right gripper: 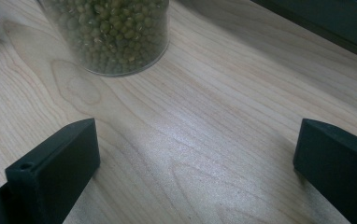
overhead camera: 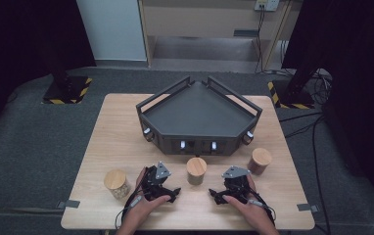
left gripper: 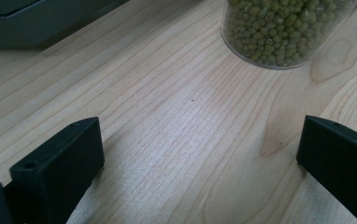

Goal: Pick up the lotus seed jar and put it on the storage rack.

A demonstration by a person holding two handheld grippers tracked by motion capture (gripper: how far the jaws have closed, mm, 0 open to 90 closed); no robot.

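Nothing done yet: three jars [overhead camera: 196, 170] standing on table [overhead camera: 102, 147], tray [overhead camera: 199, 115] bare, left gripper [overhead camera: 168, 194] and right gripper [overhead camera: 218, 196] gaping, holding nothing.

Tray: a dark angular tray [overhead camera: 199, 115] is sitting at the table's far middle.
Left jar: a wooden-lidded jar [overhead camera: 116, 183] is standing near the front-left.
Right jar: a brownish jar [overhead camera: 259, 161] is standing right of the tray's front.
Table: a pale wooden table [overhead camera: 116, 132] is bearing it all.

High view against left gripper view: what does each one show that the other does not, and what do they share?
High view alone: the left jar, the right jar, the right gripper and both hands.

Left gripper view alone: green beans packed inside the middle jar, seen through its clear wall.

Both: the wooden table, the dark tray, the middle jar and the open left gripper.
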